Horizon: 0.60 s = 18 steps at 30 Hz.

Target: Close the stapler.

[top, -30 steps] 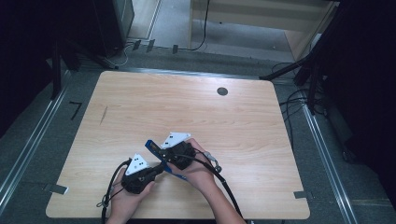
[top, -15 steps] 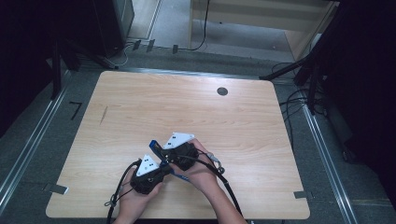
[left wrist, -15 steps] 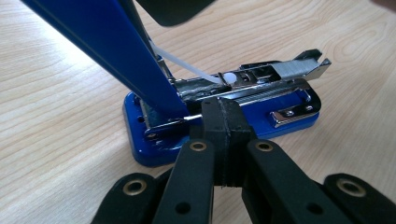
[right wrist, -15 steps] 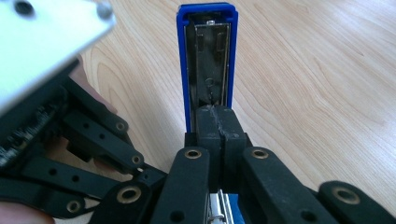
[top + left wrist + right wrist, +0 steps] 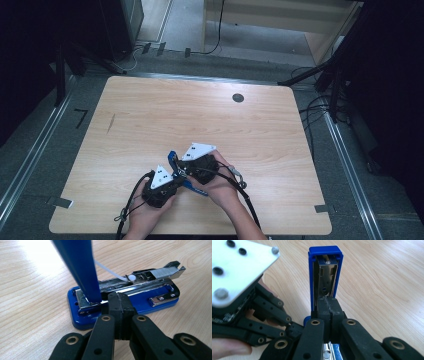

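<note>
the wooden table (image 5: 150, 115) is the biggest thing here, and near its front edge the person's two hands bring both tools together over one small object, a blue stapler (image 5: 125, 300). the stapler lies directly in front of the left gripper (image 5: 120, 303), with its base flat on the wood and its blue top cover (image 5: 325, 270) swung up, so it is already open. the left gripper has its jaws fully closed, pad against pad, and their tips rest on or just above the metal rail near the hinge; i cannot tell if they really press on it, and nothing is between them. the right gripper (image 5: 327, 305) is also closed completely, and the raised cover stands just beyond its tips; it looks like the tips lean on the cover's inner metal side to keep it up, but no part of the cover is pinched. inside the open rail, away from the left gripper's tips, a strip of staples (image 5: 165, 271) sits at the far end, with the white pusher piece (image 5: 131, 278) behind it. so i judge that the opening step is done and the staples seem to be in place; what is left is to lower the cover and shut the stapler.
</note>
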Available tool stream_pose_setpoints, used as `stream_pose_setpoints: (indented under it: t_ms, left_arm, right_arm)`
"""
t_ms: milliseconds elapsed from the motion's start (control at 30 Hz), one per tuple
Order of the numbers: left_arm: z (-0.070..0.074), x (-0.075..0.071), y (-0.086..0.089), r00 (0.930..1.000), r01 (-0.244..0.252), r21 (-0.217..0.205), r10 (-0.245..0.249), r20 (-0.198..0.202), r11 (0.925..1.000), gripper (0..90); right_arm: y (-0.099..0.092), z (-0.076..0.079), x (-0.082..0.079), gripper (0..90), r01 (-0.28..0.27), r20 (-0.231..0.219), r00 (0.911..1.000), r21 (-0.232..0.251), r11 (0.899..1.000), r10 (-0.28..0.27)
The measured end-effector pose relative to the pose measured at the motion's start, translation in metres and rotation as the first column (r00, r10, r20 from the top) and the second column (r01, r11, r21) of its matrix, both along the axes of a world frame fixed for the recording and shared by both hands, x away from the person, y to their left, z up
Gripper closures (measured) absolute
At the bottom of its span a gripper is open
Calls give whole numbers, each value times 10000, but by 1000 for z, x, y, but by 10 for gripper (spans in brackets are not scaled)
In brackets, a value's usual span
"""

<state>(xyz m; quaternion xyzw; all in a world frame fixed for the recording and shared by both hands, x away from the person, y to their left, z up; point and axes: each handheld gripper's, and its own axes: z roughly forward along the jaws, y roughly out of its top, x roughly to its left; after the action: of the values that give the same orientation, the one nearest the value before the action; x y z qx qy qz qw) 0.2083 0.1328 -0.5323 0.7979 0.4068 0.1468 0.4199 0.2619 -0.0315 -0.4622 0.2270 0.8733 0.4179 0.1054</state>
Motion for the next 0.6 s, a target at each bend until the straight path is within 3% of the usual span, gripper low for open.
stream_pose_setpoints:
  t_ms: [600]
  left_arm:
    - [0,0,-1,10000,65,99,-65,21,9999,900]
  right_arm:
    - [-15,-3,-6,900,146,-40,9999,185,9997,-145]
